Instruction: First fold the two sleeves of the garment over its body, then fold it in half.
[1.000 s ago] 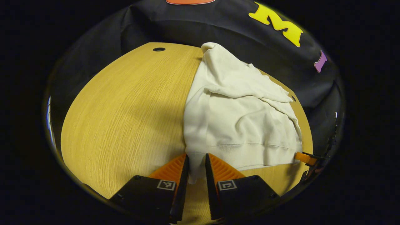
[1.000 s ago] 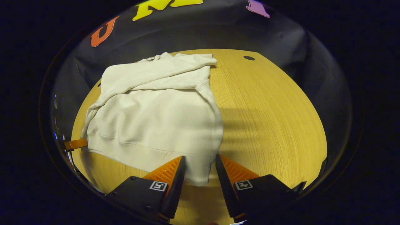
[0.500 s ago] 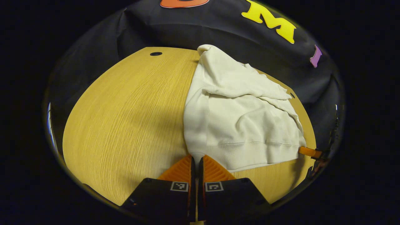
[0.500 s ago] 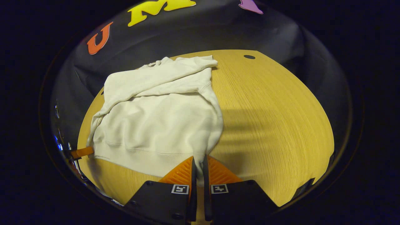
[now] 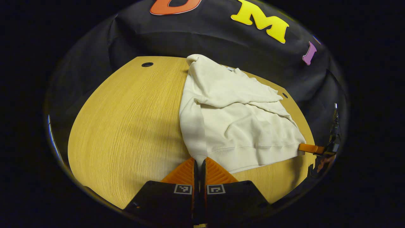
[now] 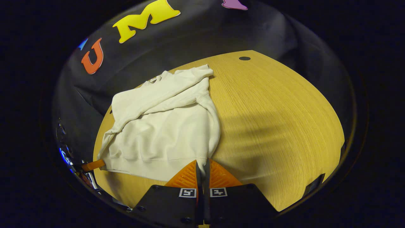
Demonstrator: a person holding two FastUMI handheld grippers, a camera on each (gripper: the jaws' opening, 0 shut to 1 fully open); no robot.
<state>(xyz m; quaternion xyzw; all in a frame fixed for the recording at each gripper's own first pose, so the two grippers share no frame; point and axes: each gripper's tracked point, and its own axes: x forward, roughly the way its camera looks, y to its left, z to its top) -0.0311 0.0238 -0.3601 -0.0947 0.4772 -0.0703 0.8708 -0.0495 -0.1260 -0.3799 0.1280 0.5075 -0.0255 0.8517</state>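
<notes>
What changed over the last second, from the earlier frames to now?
Both grippers closed on the sweatshirt's hem corners: the left gripper on one bottom corner, the right gripper on the other, and both have begun lifting. The sleeves stay folded across the body; the table is unchanged.

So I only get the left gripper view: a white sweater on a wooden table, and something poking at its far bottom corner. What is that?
Observer: That is the right tool. In the right gripper view its two fingers are closed on that corner of the sweater, at the hem.
Operator: And what's beyond the sweater on that side?
Observer: More table, with a small dark hole near its far corner.
</notes>
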